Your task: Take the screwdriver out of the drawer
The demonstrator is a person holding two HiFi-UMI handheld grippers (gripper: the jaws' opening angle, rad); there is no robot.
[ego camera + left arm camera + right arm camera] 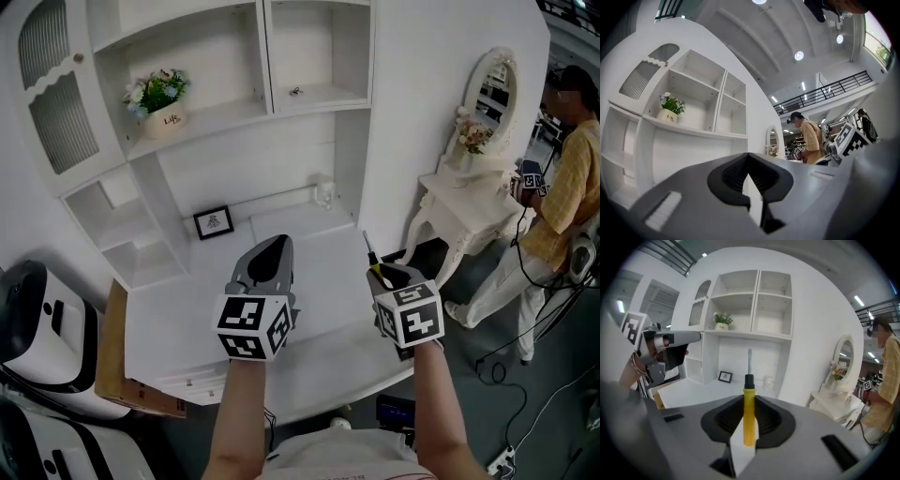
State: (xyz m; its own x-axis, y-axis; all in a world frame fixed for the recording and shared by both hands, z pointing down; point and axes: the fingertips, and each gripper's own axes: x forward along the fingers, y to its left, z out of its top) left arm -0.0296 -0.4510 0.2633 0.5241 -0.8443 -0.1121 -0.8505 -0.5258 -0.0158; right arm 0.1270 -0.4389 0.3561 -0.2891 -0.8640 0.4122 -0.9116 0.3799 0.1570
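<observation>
My right gripper [389, 275] hangs above the right part of the white desk [178, 319], shut on a screwdriver [377, 267]. In the right gripper view its yellow handle [749, 413] is clamped upright between the jaws, and the black collar and metal shaft stick out past the tips. My left gripper [272, 255] hovers over the middle of the desk, level with the right one. Seen from its own camera, the left gripper [749, 157] has its jaws together with nothing in them. A drawer front [192, 382] shows under the desk's near edge.
The shelf unit behind the desk holds a flower pot [167, 101]. A small picture frame [214, 222] and a figurine [324, 193] stand on the desktop. A dressing table with a mirror [473, 202] and a person [562, 187] are to the right, and a cardboard box [117, 361] is at the left.
</observation>
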